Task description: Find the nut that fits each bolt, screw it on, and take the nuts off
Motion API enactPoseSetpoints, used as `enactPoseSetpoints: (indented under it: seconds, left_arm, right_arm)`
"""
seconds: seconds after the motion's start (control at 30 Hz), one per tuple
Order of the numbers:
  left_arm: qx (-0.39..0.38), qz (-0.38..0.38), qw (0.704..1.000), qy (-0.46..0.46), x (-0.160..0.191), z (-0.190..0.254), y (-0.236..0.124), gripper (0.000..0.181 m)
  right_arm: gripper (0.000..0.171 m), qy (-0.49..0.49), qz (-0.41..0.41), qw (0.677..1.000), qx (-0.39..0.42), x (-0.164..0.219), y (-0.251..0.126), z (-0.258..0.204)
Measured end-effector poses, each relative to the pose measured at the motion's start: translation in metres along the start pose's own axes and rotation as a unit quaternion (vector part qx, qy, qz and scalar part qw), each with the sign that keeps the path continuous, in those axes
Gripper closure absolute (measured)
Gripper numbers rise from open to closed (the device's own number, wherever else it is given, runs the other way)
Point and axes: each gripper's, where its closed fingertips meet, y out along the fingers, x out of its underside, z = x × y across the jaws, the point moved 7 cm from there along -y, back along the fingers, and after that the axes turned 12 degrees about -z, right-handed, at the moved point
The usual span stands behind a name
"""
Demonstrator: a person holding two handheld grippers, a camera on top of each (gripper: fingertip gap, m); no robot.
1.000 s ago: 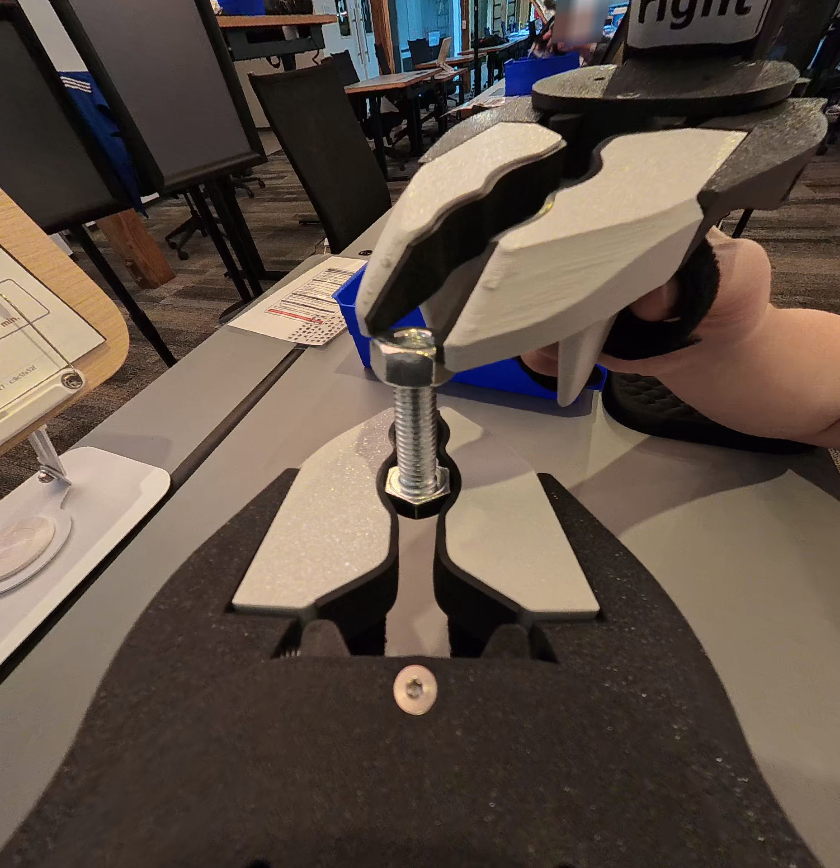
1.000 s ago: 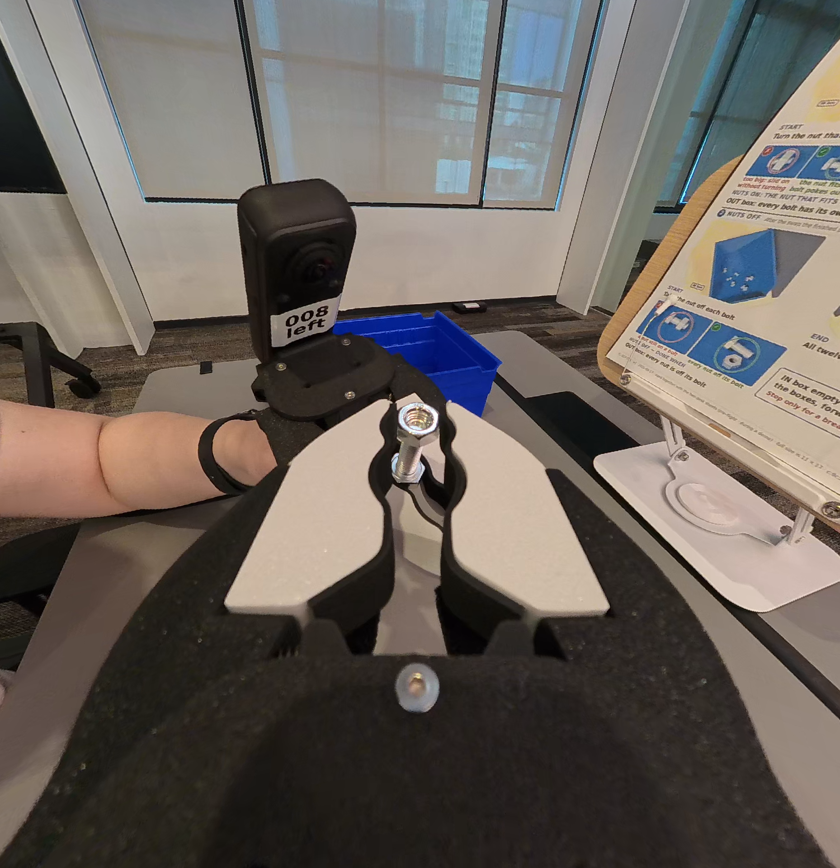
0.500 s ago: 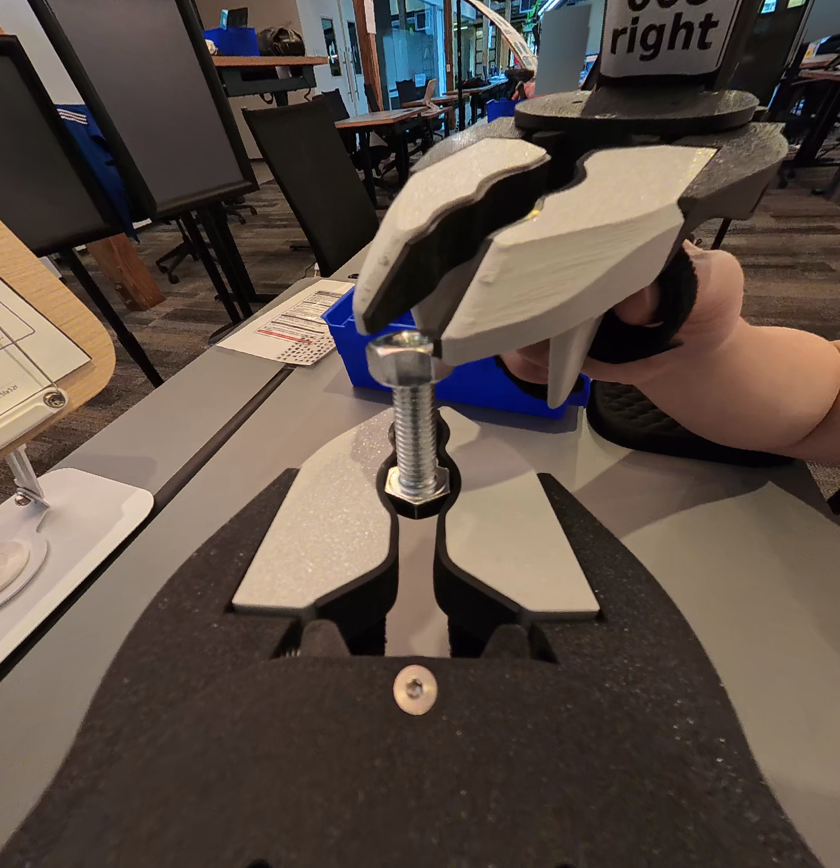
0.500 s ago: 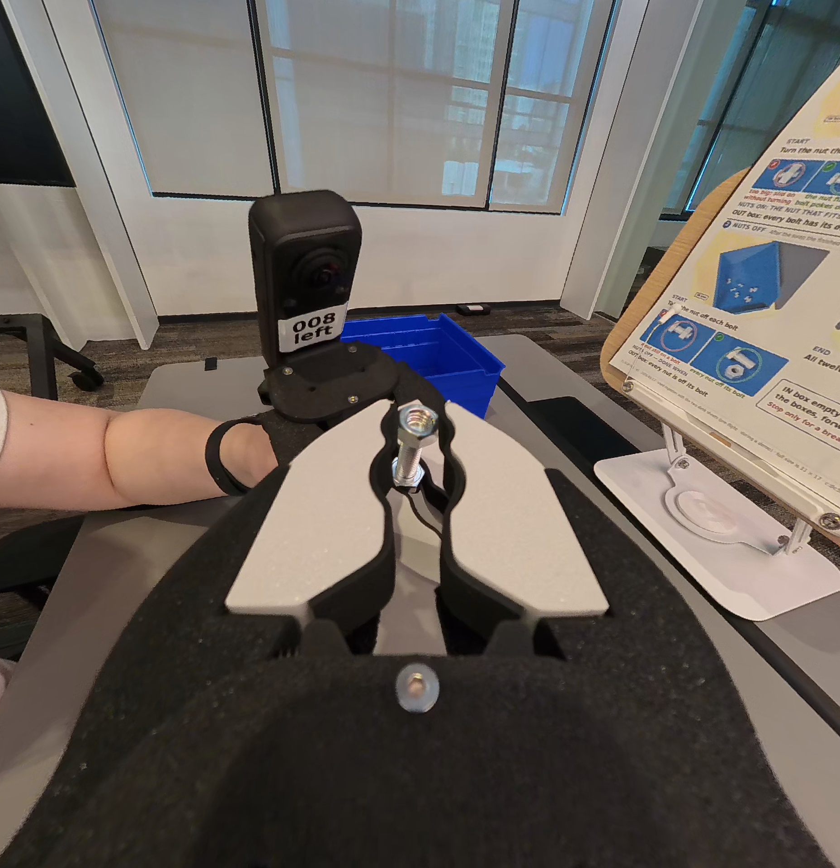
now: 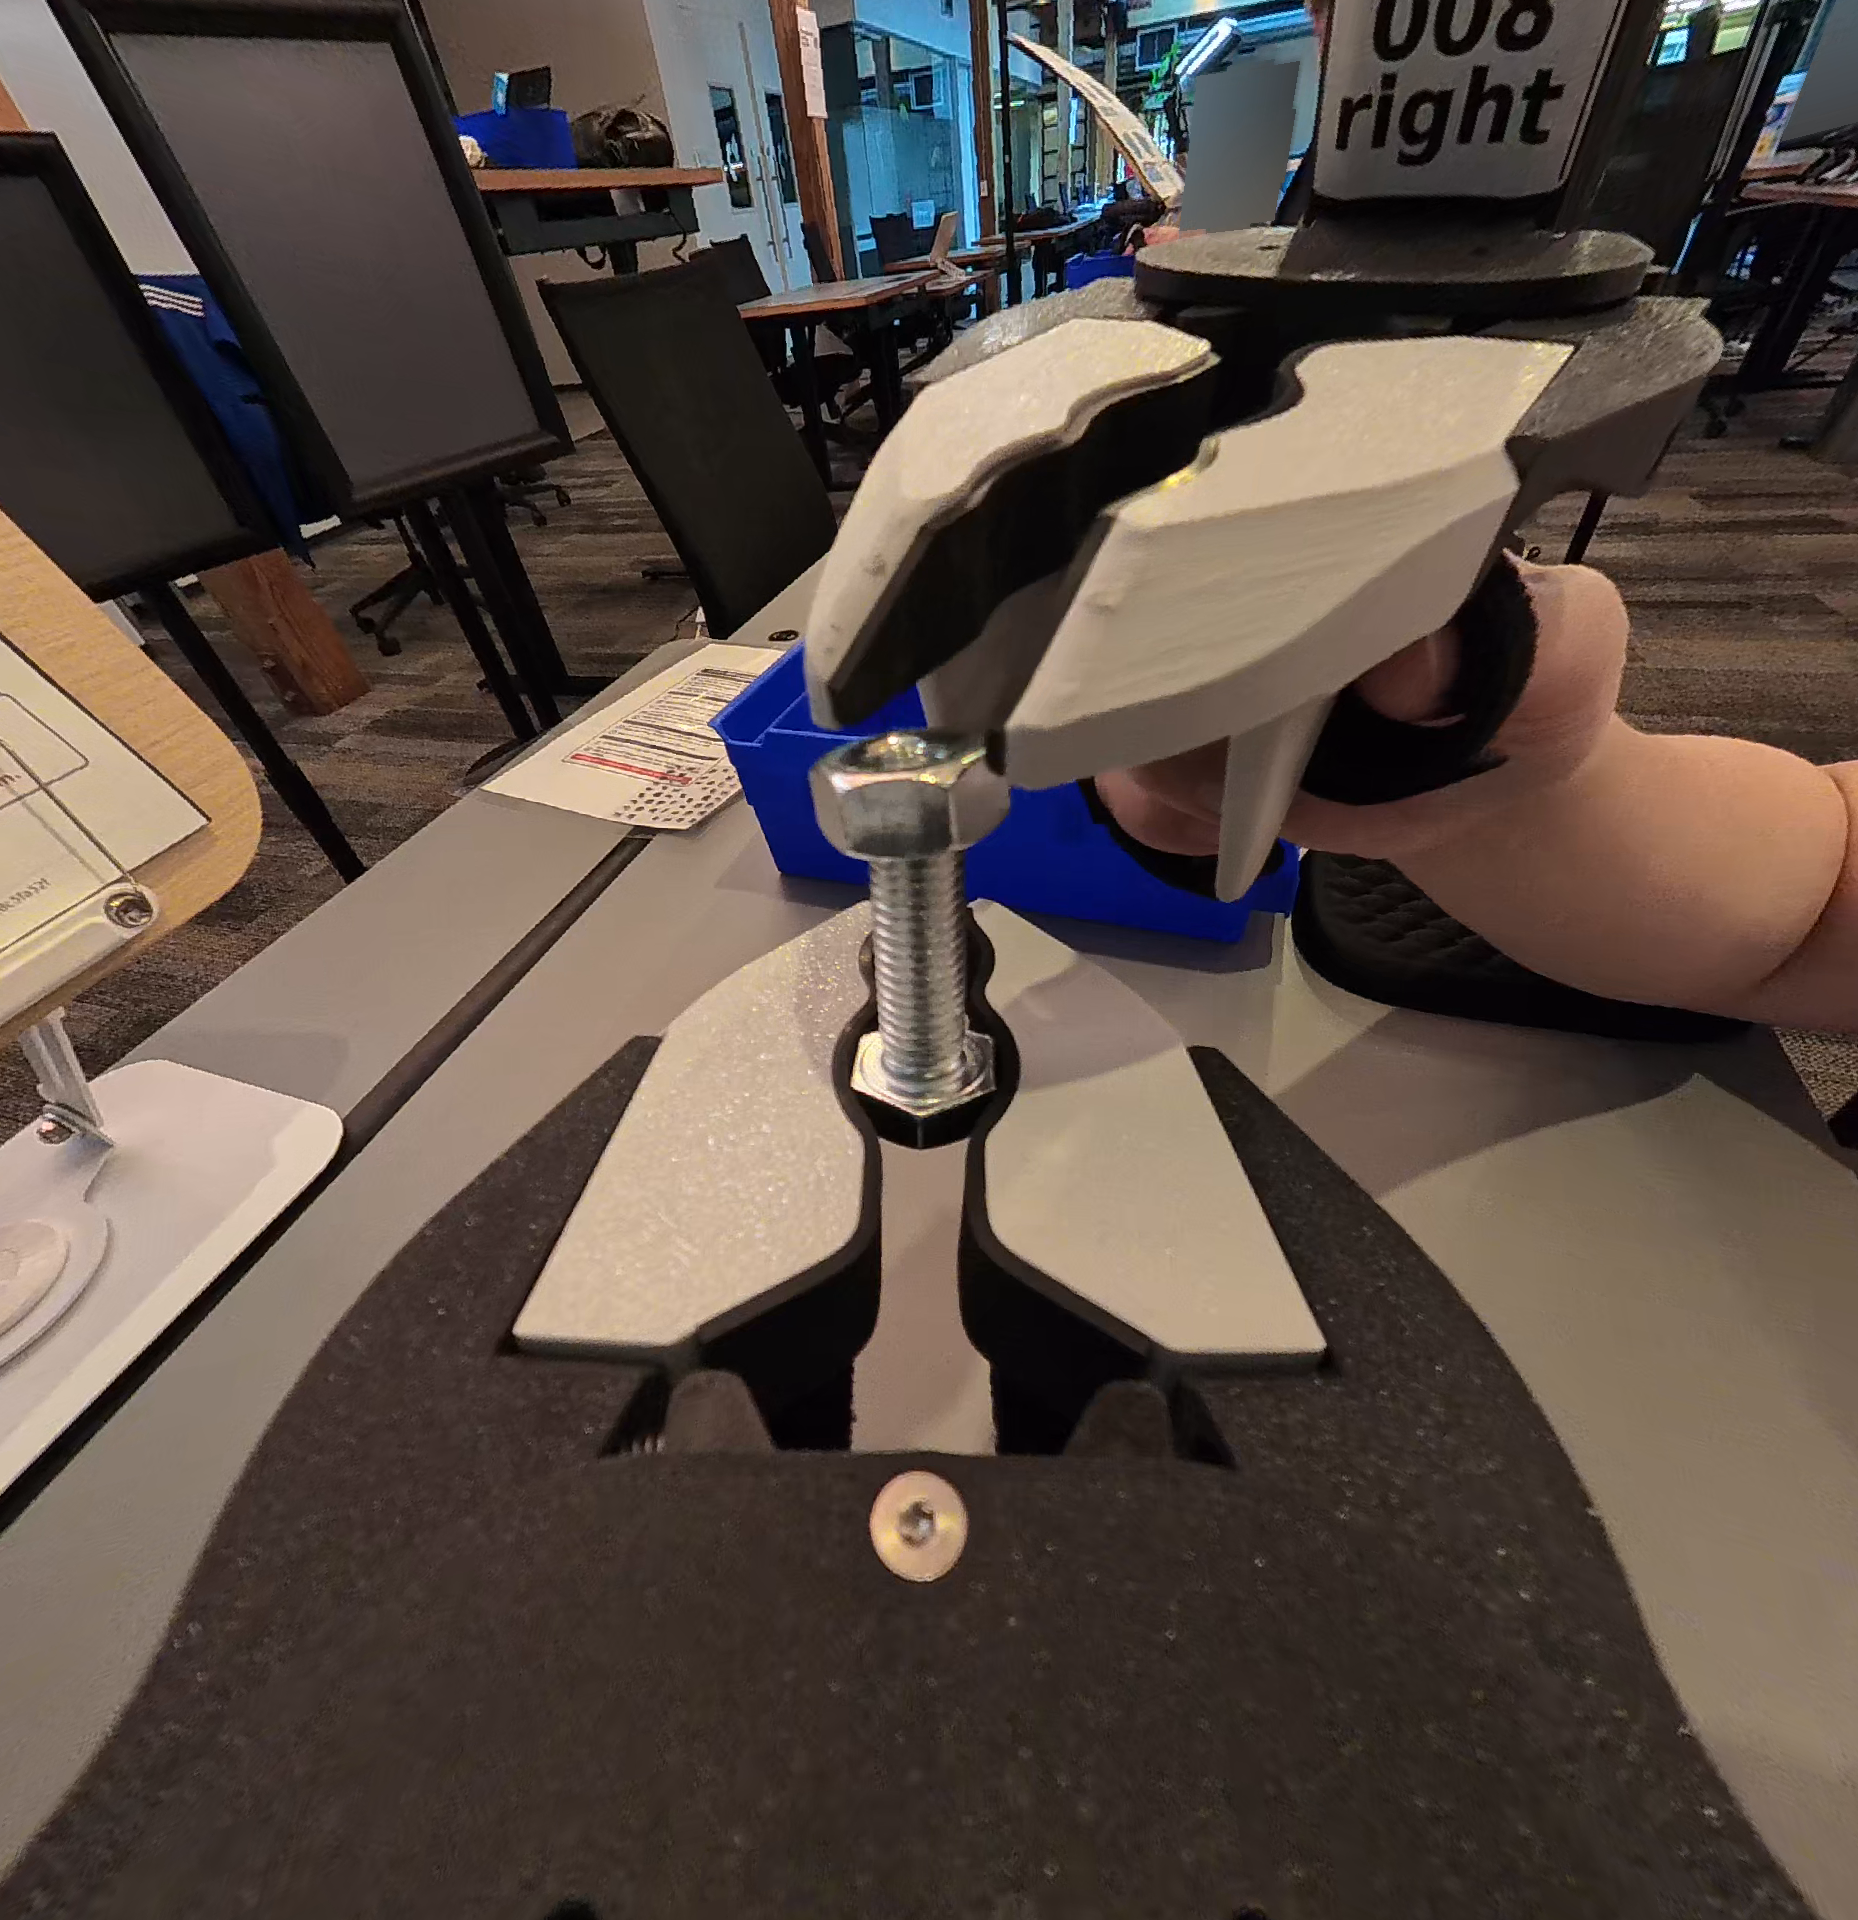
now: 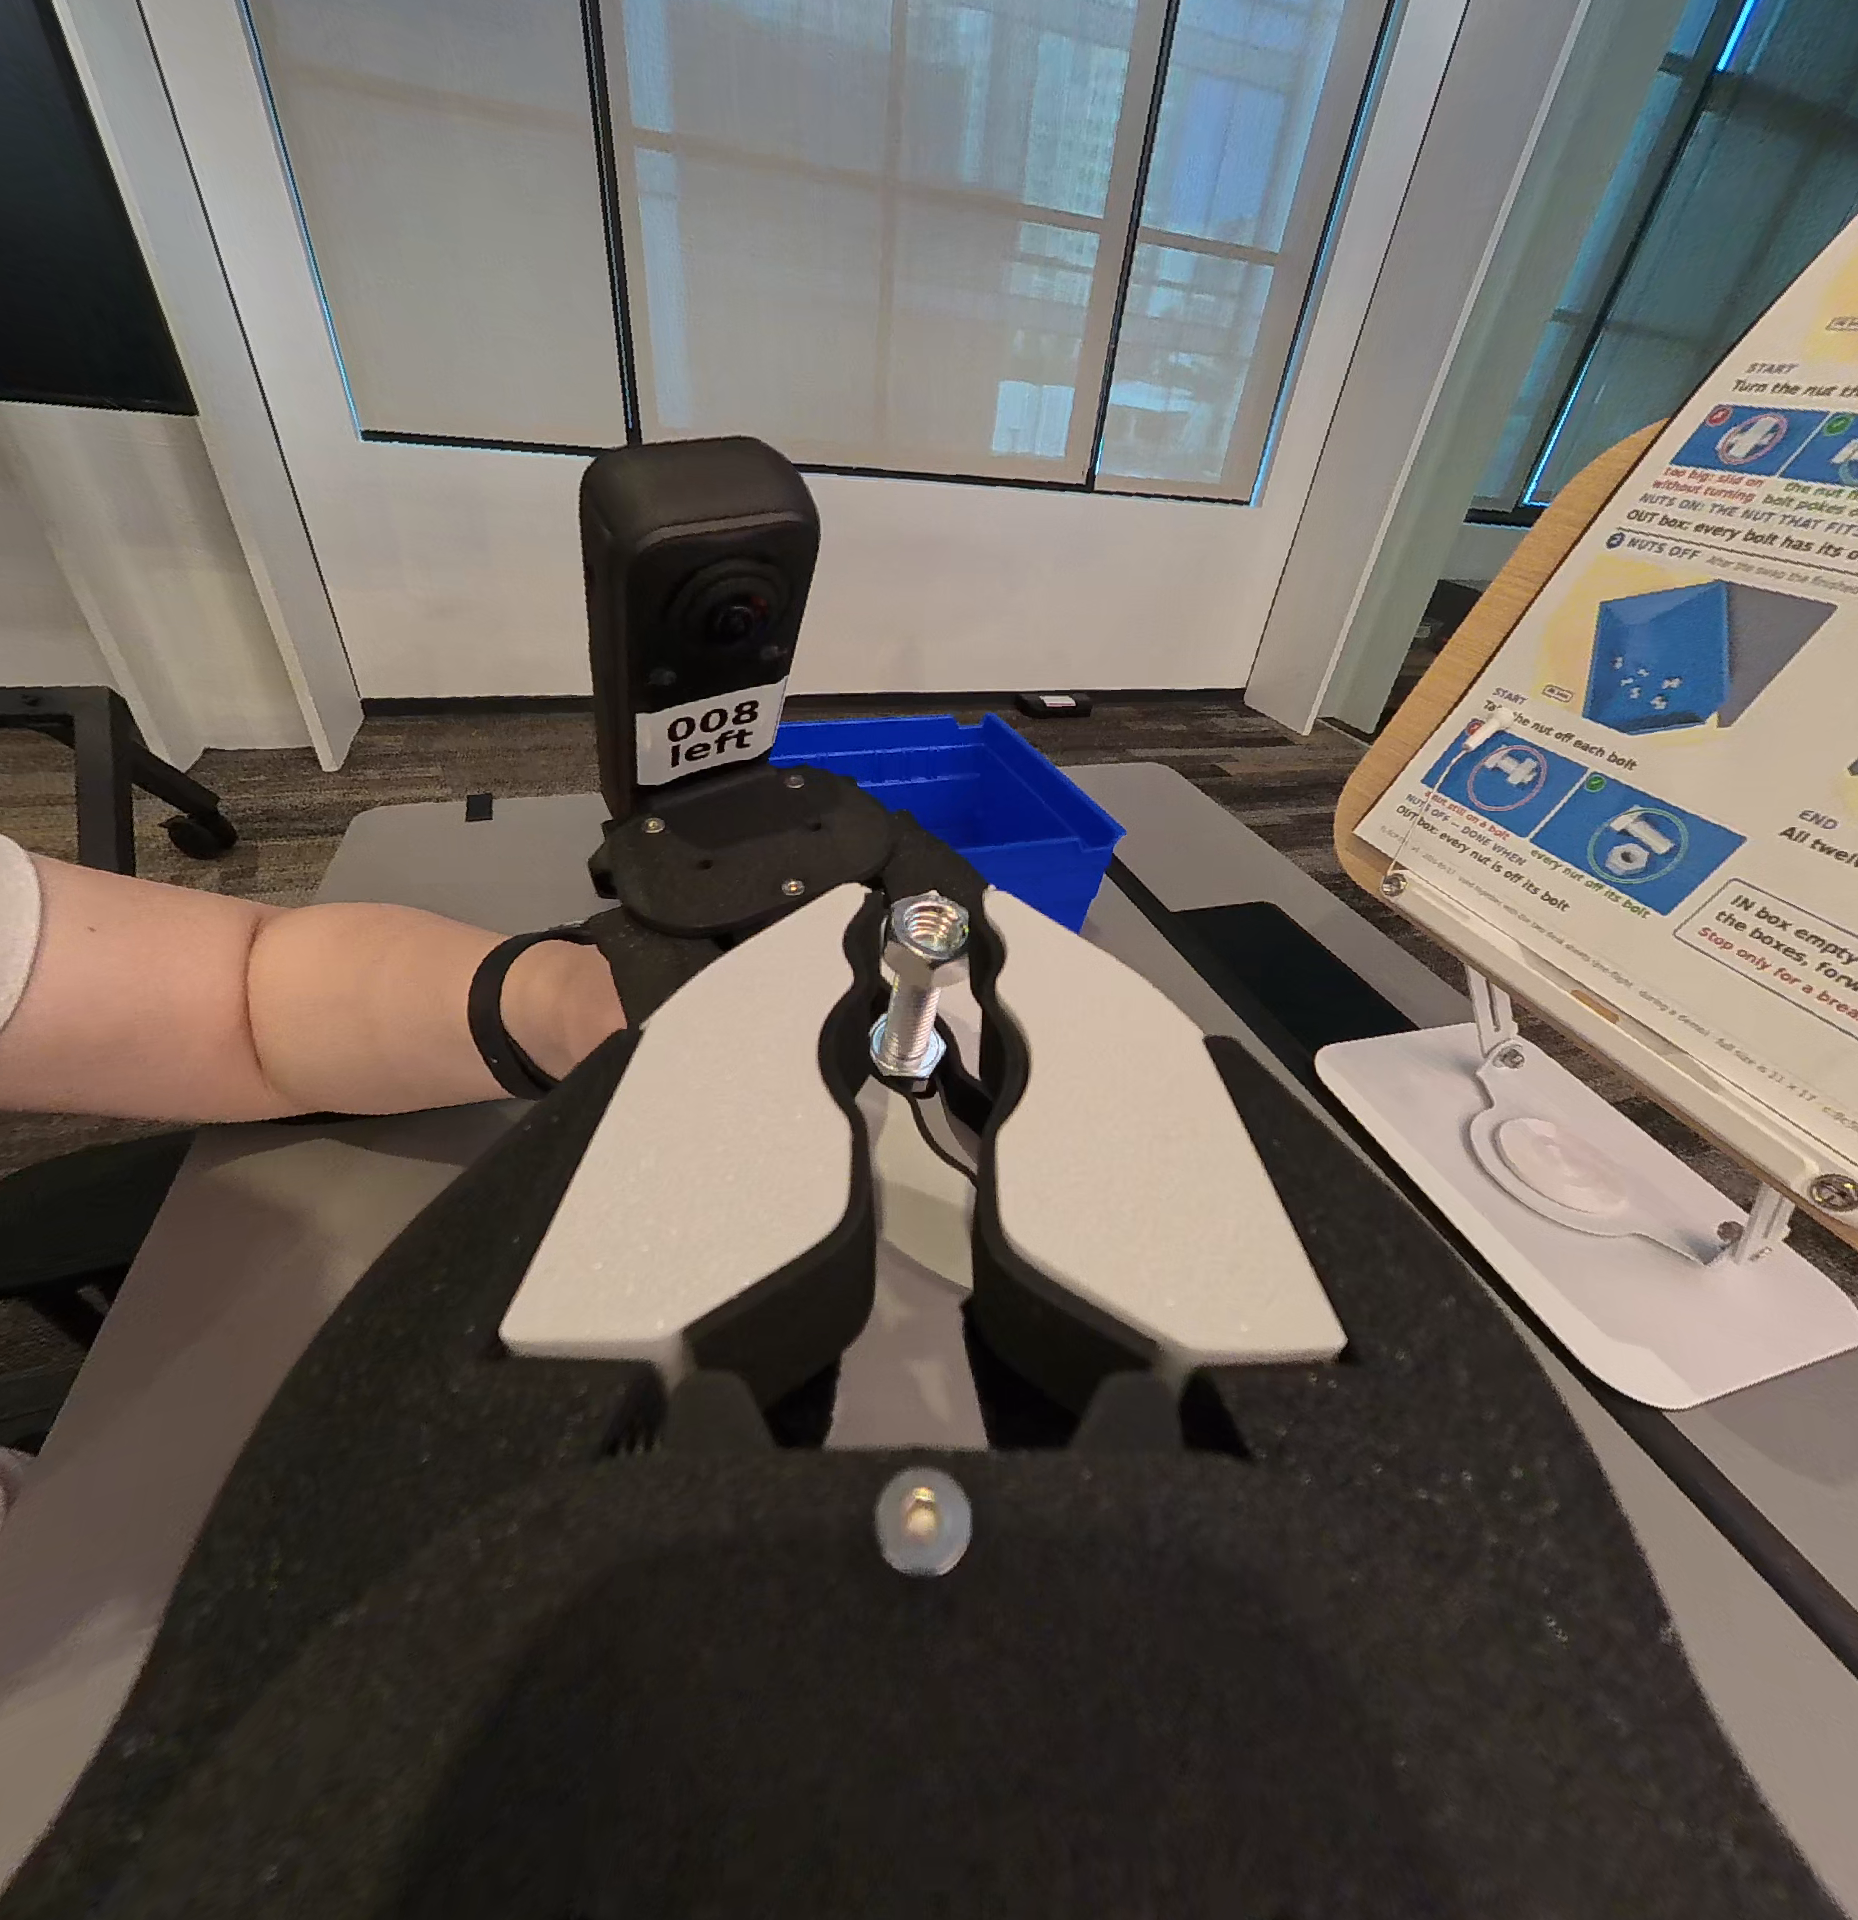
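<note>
A zinc bolt [image 5: 920,966] stands upright, thread up. My left gripper [image 5: 925,940] is shut on its hex head [image 5: 920,1086] just above the grey table [image 5: 1579,1247]. A hex nut [image 5: 904,800] sits on the top end of the thread. My right gripper [image 5: 920,740] comes down from above at a slant, and its fingertips pinch the upper edge of the nut. In the right wrist view the nut [image 6: 925,927] shows end-on between my right gripper's tips [image 6: 923,902], with the bolt [image 6: 909,1023] below it. The left gripper's camera [image 6: 696,613] stands behind.
A blue bin [image 5: 1060,862] stands on the table behind the bolt; it also shows in the right wrist view [image 6: 977,800]. An instruction board on a white stand [image 6: 1631,727] is at the table's side. A printed sheet [image 5: 655,748] lies near the bin. Chairs and easels stand beyond the table. One gripper's finger ends stand about 7 cm off the other's.
Both grippers keep their hold. The right gripper has tilted up a little around the nut, so more of the nut's top rim shows. The bolt has stayed in place.
</note>
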Motion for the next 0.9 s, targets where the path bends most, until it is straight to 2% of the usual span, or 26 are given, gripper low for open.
enactPoseSetpoints:
  seconds: [0.2,0.3,0.37,0.5,0.6,0.73,0.9]
  left_arm:
    - [0.014,0.007,1.000,0.008,-0.001,0.003,-0.001,0.171]
    - [0.064,0.029,0.997,0.023,-0.004,0.012,-0.002,0.171]
    - [0.101,0.043,0.993,0.038,-0.006,0.020,-0.003,0.171]
    - [0.166,0.064,0.982,0.064,-0.010,0.036,-0.006,0.171]
    - [0.194,0.069,0.975,0.081,-0.011,0.046,-0.007,0.171]
    - [0.216,0.076,0.969,0.090,-0.013,0.054,-0.009,0.171]
    - [0.234,0.080,0.964,0.095,-0.014,0.059,-0.010,0.171]
  right_arm:
    - [0.150,-0.007,0.017,0.999,-0.026,-0.008,-0.010,-0.001]
    - [0.146,-0.020,0.048,0.996,-0.076,-0.017,-0.026,-0.002]
    - [0.138,-0.022,0.038,0.994,-0.101,-0.016,-0.031,0.000]
    - [0.137,-0.027,0.023,0.980,-0.198,-0.010,-0.032,-0.007]
    - [0.141,-0.042,0.045,0.976,-0.209,-0.009,-0.031,-0.009]
    - [0.141,-0.064,0.026,0.969,-0.239,-0.005,-0.027,-0.018]
    - [0.144,-0.096,0.015,0.966,-0.239,-0.004,-0.024,-0.028]
